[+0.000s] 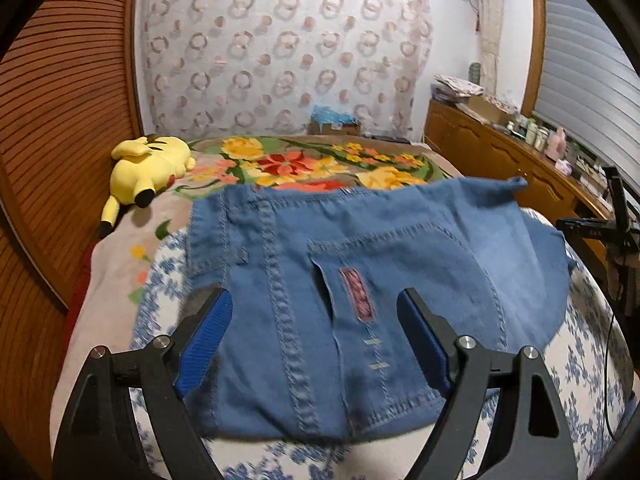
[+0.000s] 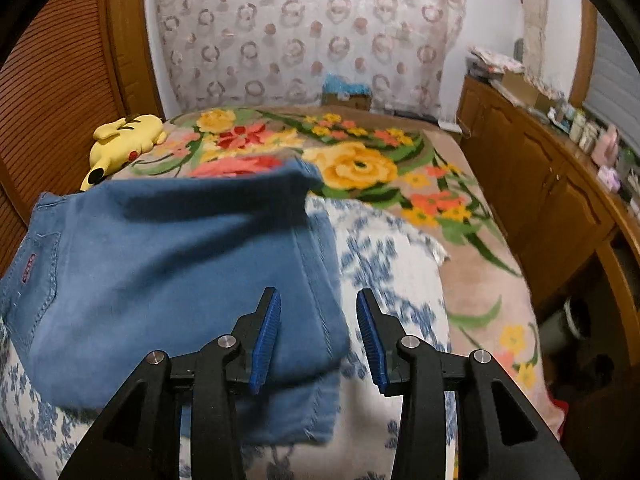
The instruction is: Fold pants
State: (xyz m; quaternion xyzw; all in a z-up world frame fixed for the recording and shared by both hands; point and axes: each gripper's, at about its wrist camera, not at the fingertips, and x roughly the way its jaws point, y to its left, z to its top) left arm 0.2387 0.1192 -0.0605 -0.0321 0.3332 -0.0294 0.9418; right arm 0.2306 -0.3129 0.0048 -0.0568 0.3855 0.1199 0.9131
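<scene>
Blue denim pants point(image 1: 360, 280), folded into a compact bundle with a back pocket and a small pink label showing, lie on a white cushion printed with blue flowers point(image 1: 580, 360). That cushion rests at the near end of a bed covered by a beige blanket with large yellow, red and orange blossoms point(image 1: 288, 164).

From the left wrist view, the left gripper point(image 1: 316, 316), black-armed with blue ribbed pads, stands wide apart above the denim; its two fingers straddle the middle of the bundle near the pocket, and no cloth is pinched between them.

From the right wrist view, the right gripper point(image 2: 319, 320) of the same build is partly parted, a narrower gap than the other's. Its left finger overlaps the right edge of the pants point(image 2: 160, 272), while the other sits over the flowered cushion point(image 2: 380, 264); the pads press on nothing. The right edge of the bundle shows stacked layers, the upper layer slightly overhanging a lower one.

At the far left corner of the bed a yellow plush toy with black-tipped ears point(image 1: 148, 168) lies on its side on the blanket. A wooden sideboard point(image 2: 532, 184) crowded with small bottles runs along the bed's right side.
</scene>
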